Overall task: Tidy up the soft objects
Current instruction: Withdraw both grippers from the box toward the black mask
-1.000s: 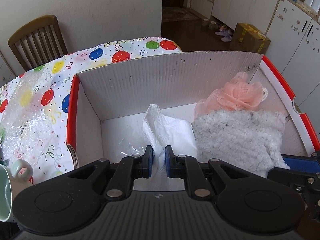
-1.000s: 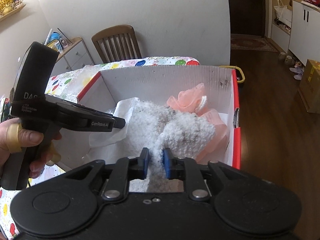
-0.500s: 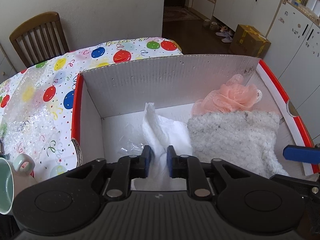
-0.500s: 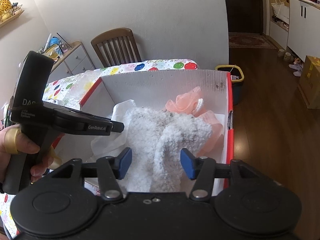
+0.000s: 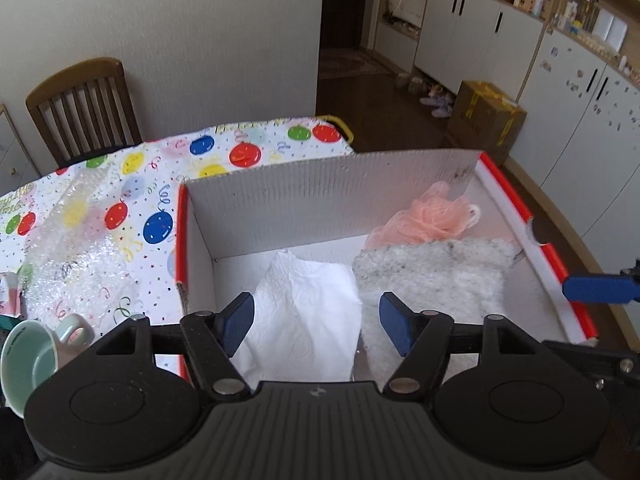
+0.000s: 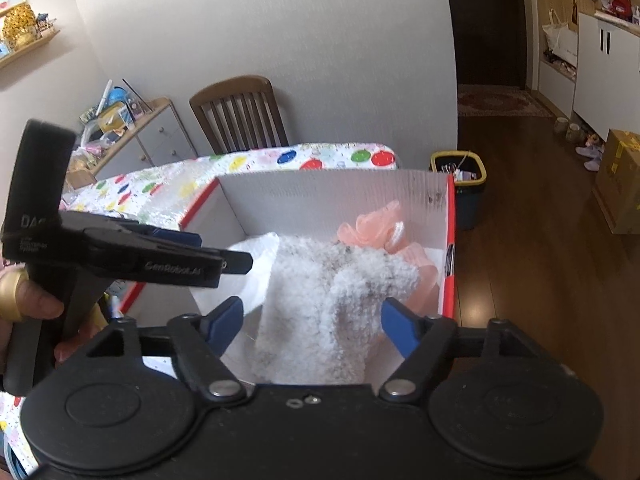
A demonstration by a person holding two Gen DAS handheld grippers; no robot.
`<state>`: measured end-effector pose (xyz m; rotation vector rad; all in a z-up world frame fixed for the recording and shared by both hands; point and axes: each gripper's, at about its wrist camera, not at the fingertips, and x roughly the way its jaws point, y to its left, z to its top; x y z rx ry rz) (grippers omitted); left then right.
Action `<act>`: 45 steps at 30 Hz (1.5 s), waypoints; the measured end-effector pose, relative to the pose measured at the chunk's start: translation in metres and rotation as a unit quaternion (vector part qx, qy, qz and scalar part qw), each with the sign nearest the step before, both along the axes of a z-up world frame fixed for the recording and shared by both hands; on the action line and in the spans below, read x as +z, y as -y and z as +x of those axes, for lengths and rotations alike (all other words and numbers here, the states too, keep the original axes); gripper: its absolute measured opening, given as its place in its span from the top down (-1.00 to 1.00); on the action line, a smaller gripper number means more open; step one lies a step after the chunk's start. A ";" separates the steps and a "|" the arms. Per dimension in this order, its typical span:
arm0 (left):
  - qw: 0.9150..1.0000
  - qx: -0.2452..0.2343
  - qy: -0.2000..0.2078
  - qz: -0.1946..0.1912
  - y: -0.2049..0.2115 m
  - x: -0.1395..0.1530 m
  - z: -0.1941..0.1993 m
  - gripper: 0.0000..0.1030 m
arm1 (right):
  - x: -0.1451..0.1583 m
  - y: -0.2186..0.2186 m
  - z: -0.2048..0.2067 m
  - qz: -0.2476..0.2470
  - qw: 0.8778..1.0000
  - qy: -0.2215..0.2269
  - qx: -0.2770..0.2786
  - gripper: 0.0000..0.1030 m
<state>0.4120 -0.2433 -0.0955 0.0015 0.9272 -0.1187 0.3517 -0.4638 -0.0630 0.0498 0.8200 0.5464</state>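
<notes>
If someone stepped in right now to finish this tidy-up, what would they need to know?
Left gripper: jaws opening, not gripping; white paper towel lies below between them.
Right gripper: jaws opening, fluffy white speckled cloth between them, unpinched.
Both lie inside the red-edged white cardboard box, with the peach mesh bath pouf at the far corner.
Left: bubble wrap sheet on the balloon tablecloth, perhaps.

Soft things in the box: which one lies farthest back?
The peach mesh pouf, against the back wall in the right corner, behind the fluffy white cloth and white tissue.
</notes>
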 end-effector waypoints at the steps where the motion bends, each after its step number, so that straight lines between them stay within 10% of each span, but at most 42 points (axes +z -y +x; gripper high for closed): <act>1: 1.000 -0.001 0.005 -0.002 -0.001 0.003 -0.004 -0.36 | 0.003 0.000 -0.002 0.001 1.000 0.005 0.001 -0.58; 22: 0.994 0.024 0.091 -0.056 -0.067 0.070 -0.106 -0.80 | 0.055 -0.053 -0.057 0.031 0.996 0.065 0.058 -0.99; 45: 0.982 0.120 0.139 -0.049 -0.273 0.059 -0.208 -0.98 | 0.044 -0.214 -0.103 0.030 0.996 0.027 0.076 -0.99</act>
